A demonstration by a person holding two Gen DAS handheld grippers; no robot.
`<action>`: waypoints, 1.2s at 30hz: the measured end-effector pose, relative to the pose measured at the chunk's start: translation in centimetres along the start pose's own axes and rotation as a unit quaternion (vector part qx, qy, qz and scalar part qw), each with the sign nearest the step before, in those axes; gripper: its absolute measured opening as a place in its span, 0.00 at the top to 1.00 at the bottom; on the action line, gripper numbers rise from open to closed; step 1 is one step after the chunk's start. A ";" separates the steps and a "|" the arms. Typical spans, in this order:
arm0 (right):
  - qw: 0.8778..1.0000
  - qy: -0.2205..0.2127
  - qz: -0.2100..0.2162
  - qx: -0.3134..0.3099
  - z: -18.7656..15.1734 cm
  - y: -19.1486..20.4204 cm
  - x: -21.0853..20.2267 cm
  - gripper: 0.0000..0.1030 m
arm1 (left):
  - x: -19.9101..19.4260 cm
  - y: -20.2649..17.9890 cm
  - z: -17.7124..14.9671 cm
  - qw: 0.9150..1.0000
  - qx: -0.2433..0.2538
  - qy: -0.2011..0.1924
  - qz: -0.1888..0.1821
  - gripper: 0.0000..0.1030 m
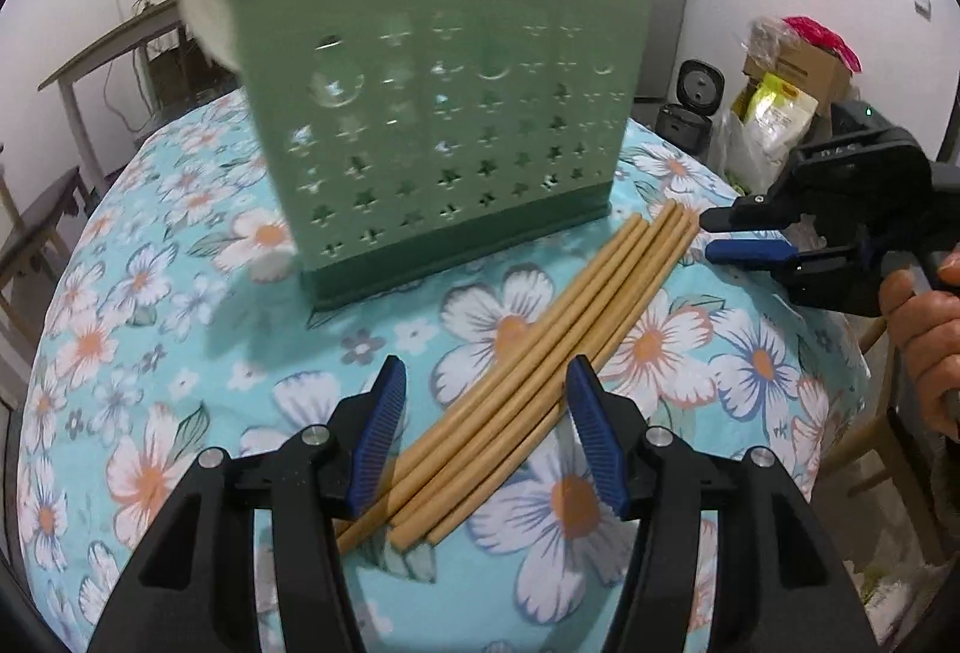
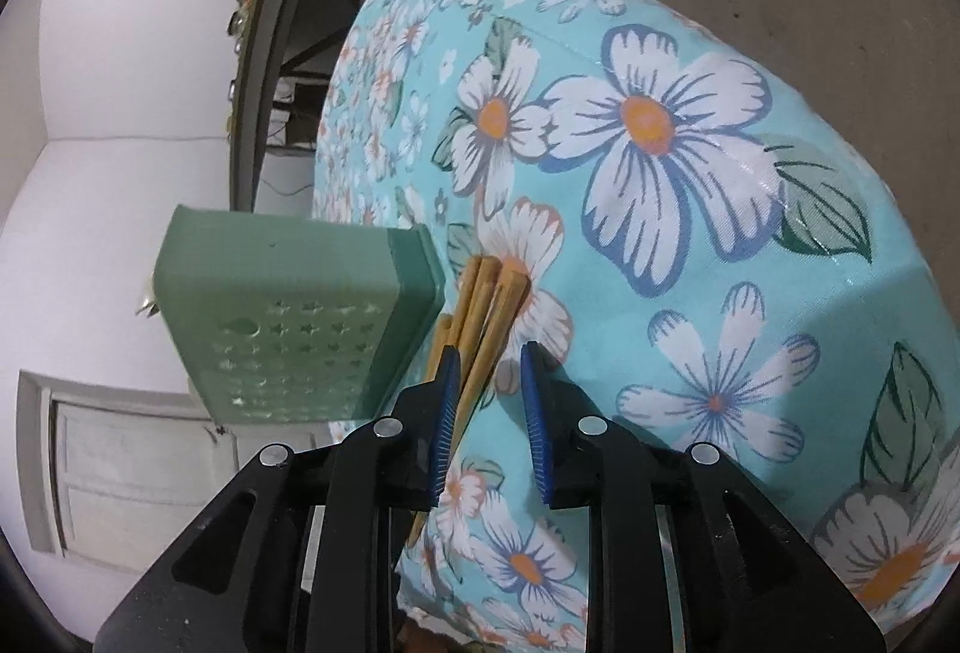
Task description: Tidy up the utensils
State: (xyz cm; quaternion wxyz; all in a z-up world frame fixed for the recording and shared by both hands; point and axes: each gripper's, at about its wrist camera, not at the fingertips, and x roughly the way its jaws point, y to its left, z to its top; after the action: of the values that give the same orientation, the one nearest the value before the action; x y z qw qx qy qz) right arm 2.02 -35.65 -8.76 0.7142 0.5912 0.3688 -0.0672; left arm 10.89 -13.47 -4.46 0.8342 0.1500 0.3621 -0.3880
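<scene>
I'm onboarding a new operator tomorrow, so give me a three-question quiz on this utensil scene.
1. True or false: the chopsticks already stand inside the green holder.
2. The left gripper is: A) shut on a chopstick, B) open over the chopsticks' near ends, C) out of view.
3. Fill in: the right gripper points at the bundle's ___ end, beside the holder.

Key: 1 false, they lie on the floral tablecloth. 2 B. 3 far.
</scene>
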 end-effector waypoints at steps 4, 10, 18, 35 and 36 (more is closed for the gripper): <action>1.000 -0.010 -0.010 0.006 0.4 0.1 0.4 0.85 | -0.4 0.8 -0.4 1.000 -0.011 0.000 0.003 0.47; 0.999 -0.023 -0.022 0.014 0.9 0.7 1.6 0.90 | -0.7 1.2 -0.7 1.000 -0.013 0.000 0.004 0.47; 0.998 -0.030 -0.052 -0.008 0.7 2.7 3.6 0.90 | -0.6 1.5 -0.8 1.000 -0.020 0.007 0.008 0.47; 0.955 -0.055 -0.205 -0.205 -1.0 8.7 7.2 0.83 | -4.1 1.2 -2.0 0.999 -0.012 -0.021 -0.040 0.47; 0.953 -0.056 -0.209 -0.212 -1.0 8.8 7.4 0.82 | -4.3 1.2 -2.3 0.999 -0.010 -0.021 -0.045 0.47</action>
State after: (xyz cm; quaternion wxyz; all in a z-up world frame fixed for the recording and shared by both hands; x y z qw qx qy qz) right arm 11.60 -29.62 -6.28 0.8124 0.3311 0.4497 -0.1682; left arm 8.75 -9.14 -2.97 0.8245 0.1169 0.3549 -0.4249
